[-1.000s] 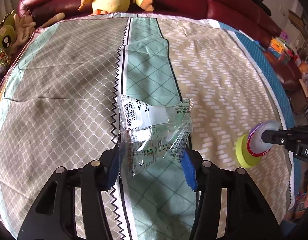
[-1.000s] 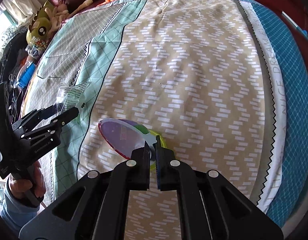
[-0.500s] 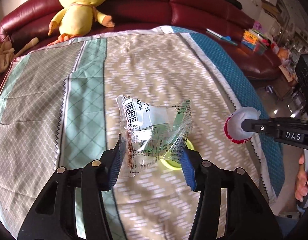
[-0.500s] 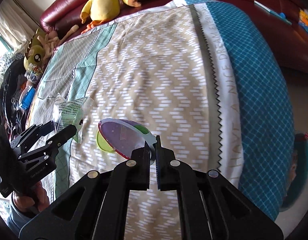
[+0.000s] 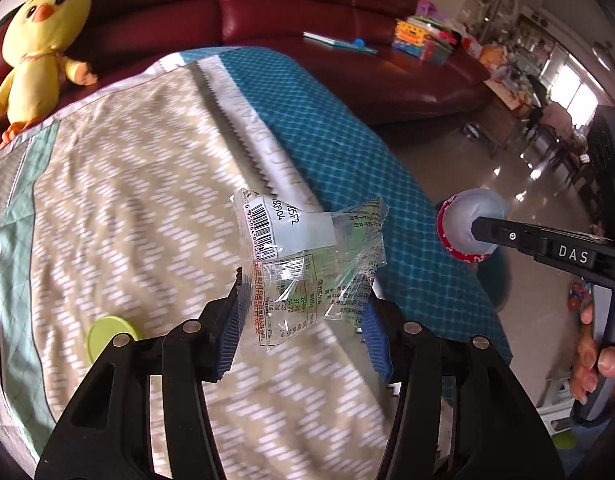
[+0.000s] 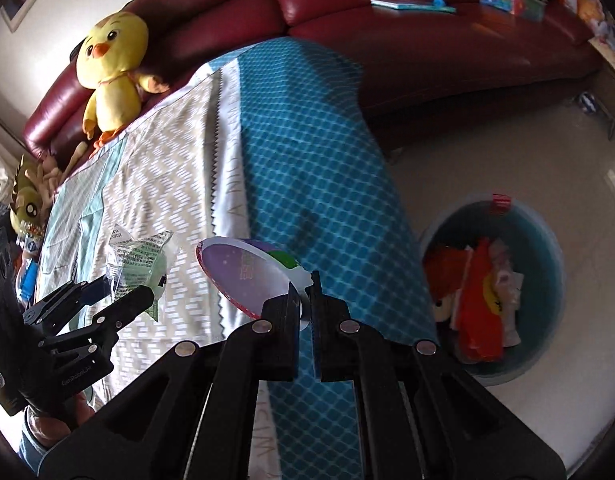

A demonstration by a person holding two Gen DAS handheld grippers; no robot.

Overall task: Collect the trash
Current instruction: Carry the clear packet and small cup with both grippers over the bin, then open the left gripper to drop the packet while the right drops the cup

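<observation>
My left gripper (image 5: pixel 303 324) is shut on a clear plastic wrapper (image 5: pixel 307 256) with a barcode label and green print, held up over the table's right side. It also shows in the right wrist view (image 6: pixel 141 256). My right gripper (image 6: pixel 305 300) is shut on the edge of a round foil cup lid (image 6: pixel 243 272), purple with a red rim. The lid also shows in the left wrist view (image 5: pixel 465 228), to the right of the wrapper, beyond the table edge. A teal trash bin (image 6: pixel 543 240) with red and orange wrappers inside stands on the floor at the right.
A patterned cloth (image 5: pixel 127 200) covers the table, with a blue band (image 6: pixel 307 184) at its right edge. A yellow-green round lid (image 5: pixel 107 334) lies on the cloth. A yellow chick plush (image 5: pixel 35 48) sits on the dark red sofa (image 5: pixel 347 12) behind. Glossy floor (image 6: pixel 507 152) lies at the right.
Both grippers have swung to the right with their loads, away from the table's middle toward its right edge. The trash bin has come fully into the right wrist view.
</observation>
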